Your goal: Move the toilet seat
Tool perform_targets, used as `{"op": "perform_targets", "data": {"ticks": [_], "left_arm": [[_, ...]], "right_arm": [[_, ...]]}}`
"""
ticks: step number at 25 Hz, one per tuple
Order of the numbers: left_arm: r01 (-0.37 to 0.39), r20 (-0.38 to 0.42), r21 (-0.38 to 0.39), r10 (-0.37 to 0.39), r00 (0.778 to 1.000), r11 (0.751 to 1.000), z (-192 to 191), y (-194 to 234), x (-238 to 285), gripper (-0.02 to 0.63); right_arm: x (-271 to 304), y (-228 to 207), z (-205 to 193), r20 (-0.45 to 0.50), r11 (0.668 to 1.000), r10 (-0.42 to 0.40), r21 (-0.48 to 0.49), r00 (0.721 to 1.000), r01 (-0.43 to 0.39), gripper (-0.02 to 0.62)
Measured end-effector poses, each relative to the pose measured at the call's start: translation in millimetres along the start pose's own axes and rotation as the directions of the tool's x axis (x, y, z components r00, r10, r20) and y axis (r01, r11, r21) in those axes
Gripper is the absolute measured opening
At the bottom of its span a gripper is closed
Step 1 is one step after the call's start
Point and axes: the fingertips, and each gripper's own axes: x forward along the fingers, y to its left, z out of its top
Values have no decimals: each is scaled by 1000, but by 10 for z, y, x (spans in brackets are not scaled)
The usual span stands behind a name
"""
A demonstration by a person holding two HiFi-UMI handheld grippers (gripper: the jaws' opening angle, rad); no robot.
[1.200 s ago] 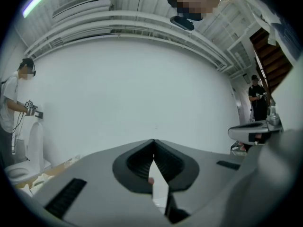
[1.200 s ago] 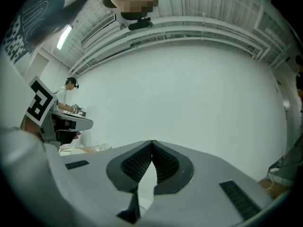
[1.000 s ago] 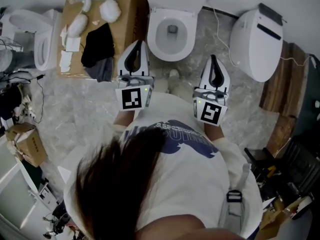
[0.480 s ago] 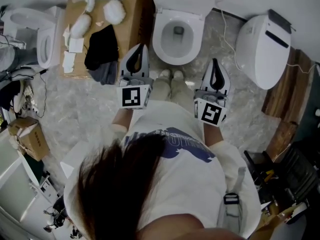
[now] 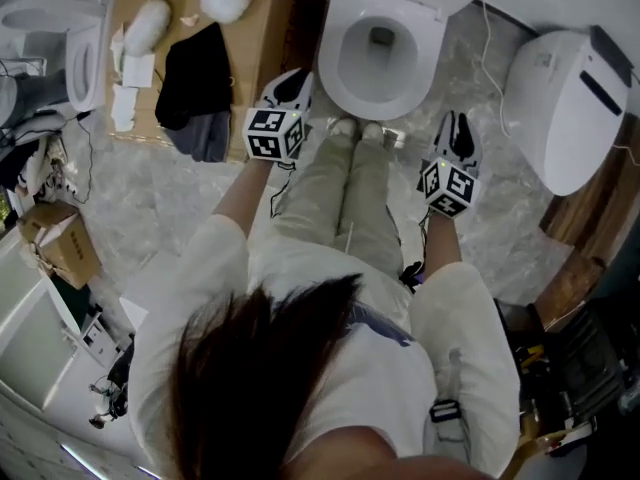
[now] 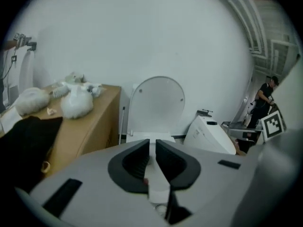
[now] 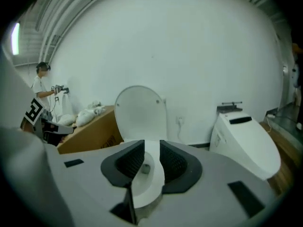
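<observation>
The white toilet point(image 5: 380, 48) stands at the top centre of the head view, its bowl uncovered. Its lid point(image 6: 157, 103) stands upright against the wall, also seen as the lid point(image 7: 141, 112) in the right gripper view. My left gripper point(image 5: 292, 86) hangs by the bowl's front left. Its jaws point(image 6: 152, 157) have just been opening and show a narrow gap with nothing in it. My right gripper point(image 5: 456, 130) is off the bowl's front right. Its jaws point(image 7: 151, 162) have also just been opening, wider, and hold nothing; the bowl rim point(image 7: 147, 183) shows through the gap.
A cardboard box point(image 5: 265, 23) left of the toilet carries white bundles and a black cloth point(image 5: 195, 88). Another white toilet unit point(image 5: 565, 98) lies at the right, and one more point(image 5: 60, 38) at the far left. A person point(image 6: 262, 98) stands in the distance.
Both grippers have dropped from chest height to beside the toilet's front rim. The person's legs now show between them, and the toilet sits closer in the head view.
</observation>
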Motion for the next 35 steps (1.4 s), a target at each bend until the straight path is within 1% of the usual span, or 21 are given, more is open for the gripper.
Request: {"op": "perform_targets", "data": {"ticks": [3,5,7,10,13,17,20,24,28,31,35], "left_arm": [[10,-85,-13,-11,996,1000,-535,214,400,76],[26,-136,-31,-30,990,999,-885,289,623,113],[36,-172,-55,-45,984,998,-1198,352,809,131],[16,-196,-102,-36,980,995,-1573,524,1029,142],[-4,-212,-143,-26,977,990,-1903,697,1239,159],[-13,-232,-175,-28,972,984,-2261,885,1463,175],[-8,-236,-205,-41,971,979,-2435,970,1564,178],[15,-242,-204,-65,968,979,-2540,962,1633,179],[46,-247,-262,-113,962,964,-2624,894,1704,179],[71,-251,-288,-147,957,955,-2668,843,1763,179],[78,-244,-312,-159,957,947,-2688,815,1777,179]], "right_arm": [[405,-174,-718,-112,997,-5,72,994,13,167],[585,-254,-1114,-161,994,-5,109,987,23,182],[737,-287,-1428,-192,991,12,132,981,14,186],[986,-267,-1836,-235,981,64,193,970,-18,198],[1216,-295,-2214,-273,967,95,255,957,-23,210],[1439,-354,-2624,-320,967,104,256,942,-20,212],[1532,-373,-2811,-335,962,113,273,935,-18,213],[1622,-341,-2894,-335,954,134,299,932,-29,215],[1646,-330,-2945,-325,943,162,329,932,-49,215],[1666,-319,-2959,-313,924,198,375,929,-71,212],[1670,-294,-2979,-302,893,249,441,920,-97,192]]}}
